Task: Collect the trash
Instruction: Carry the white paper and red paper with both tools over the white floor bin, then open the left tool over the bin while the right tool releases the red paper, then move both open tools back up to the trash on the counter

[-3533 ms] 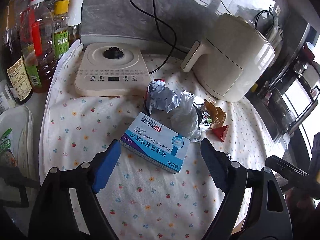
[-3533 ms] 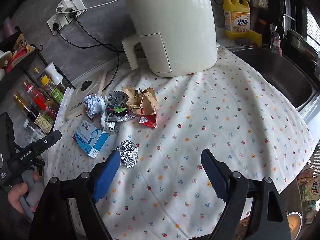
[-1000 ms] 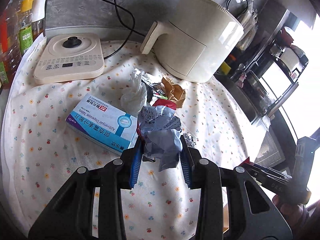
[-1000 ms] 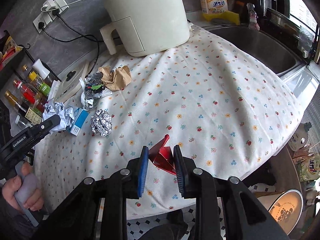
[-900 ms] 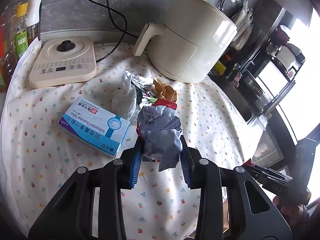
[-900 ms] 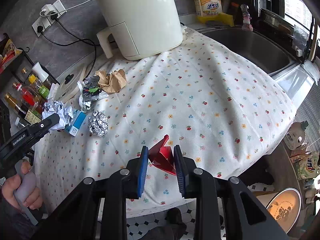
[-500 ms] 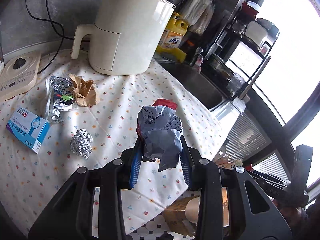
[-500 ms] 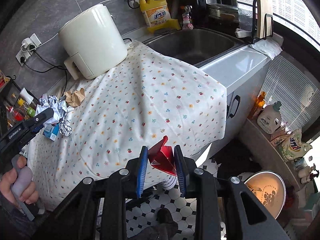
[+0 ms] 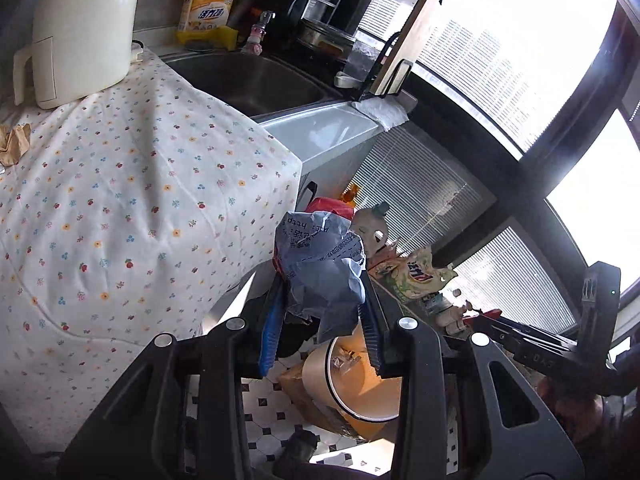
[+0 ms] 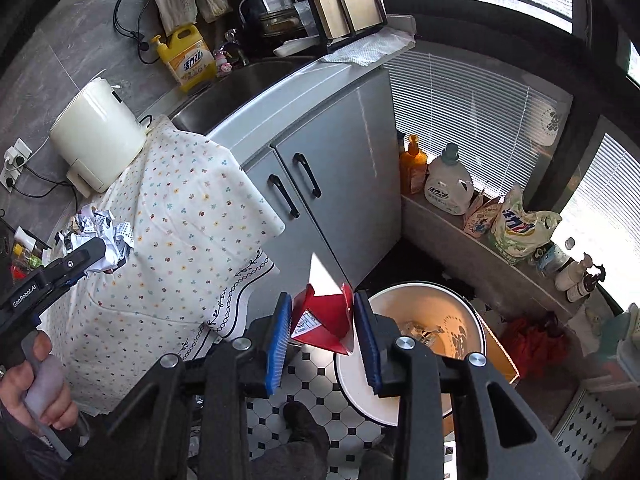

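The left gripper is clamped on a crumpled paper, bluish-white with printed text, which fills the gap between the pads and bulges above them. Below it, toward 5 o'clock in the left wrist view, stands the bin, a round cream tub on the tiled floor; only part of its rim shows past the fingers, so whether the paper hangs right over the opening is hard to say.

The right gripper has a red carton, a folded piece with a white inner flap, between its pads, and the jaws are opening. The right pad looks to touch the carton's edge still, and the left pad sits just beside it; the fisheye makes the contact uncertain. In this view the bin lies at 3 o'clock of the fingertips, its near rim under the right finger, with some scraps already inside.

At 9 o'clock in the right wrist view a hand holds the left gripper's handle, the paper at its tip, in front of the flowered cloth that drapes over the counter edge. At 11 o'clock on the cloth stands the cream fryer. The grey cabinet stands at 12 o'clock, beyond the carton.
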The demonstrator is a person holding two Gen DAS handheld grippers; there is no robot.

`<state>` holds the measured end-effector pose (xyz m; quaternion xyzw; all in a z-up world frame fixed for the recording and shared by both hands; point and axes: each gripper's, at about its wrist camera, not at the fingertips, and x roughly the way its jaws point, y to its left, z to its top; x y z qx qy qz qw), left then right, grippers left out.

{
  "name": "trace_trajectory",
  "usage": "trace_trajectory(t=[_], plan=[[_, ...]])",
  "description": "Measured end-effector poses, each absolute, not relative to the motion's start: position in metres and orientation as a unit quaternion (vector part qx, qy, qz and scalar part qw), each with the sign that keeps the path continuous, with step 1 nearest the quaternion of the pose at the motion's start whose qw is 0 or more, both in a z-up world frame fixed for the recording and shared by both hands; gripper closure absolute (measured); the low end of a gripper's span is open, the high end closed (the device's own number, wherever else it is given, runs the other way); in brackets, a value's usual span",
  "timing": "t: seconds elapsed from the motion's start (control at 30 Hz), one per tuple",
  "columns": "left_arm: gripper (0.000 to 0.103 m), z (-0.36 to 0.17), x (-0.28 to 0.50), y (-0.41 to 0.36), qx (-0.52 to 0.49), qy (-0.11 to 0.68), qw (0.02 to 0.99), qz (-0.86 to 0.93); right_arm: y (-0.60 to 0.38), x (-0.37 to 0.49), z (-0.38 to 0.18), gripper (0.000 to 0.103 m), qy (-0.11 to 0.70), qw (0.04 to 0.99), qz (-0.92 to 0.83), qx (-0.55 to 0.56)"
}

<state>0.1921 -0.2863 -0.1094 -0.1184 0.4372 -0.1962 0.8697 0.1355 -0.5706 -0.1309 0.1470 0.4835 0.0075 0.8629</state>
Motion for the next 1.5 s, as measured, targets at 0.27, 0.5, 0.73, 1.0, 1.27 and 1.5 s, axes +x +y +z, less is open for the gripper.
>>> trace_trajectory(t=[0.27, 0.5, 0.73, 1.0, 1.27, 1.5], plan=[[0.067, -0.134, 0.162, -0.376, -0.098, 0.468, 0.847, -0.231, -0.649, 0.094, -0.143, 0.032, 0.477, 0.862, -0.03, 0.17], [0.066, -0.152, 0.145, -0.432, -0.077, 0.493, 0.827, -0.258, -0.695, 0.07, -0.144, 0.027, 0.465, 0.864, -0.059, 0.181], [0.047, -0.165, 0.14, -0.472, -0.068, 0.518, 0.8, -0.296, -0.719, 0.054, -0.144, 0.025, 0.458, 0.864, -0.079, 0.192], [0.017, -0.153, 0.141, -0.45, -0.087, 0.502, 0.811, -0.289, -0.708, 0.058, -0.143, 0.018, 0.455, 0.866, -0.077, 0.19], [0.013, -0.14, 0.149, -0.373, -0.104, 0.484, 0.842, -0.213, -0.66, 0.082, -0.136, 0.008, 0.45, 0.876, -0.045, 0.17], [0.012, -0.127, 0.152, -0.3, -0.123, 0.464, 0.863, -0.156, -0.605, 0.108, -0.128, 0.008, 0.45, 0.88, -0.011, 0.15]])
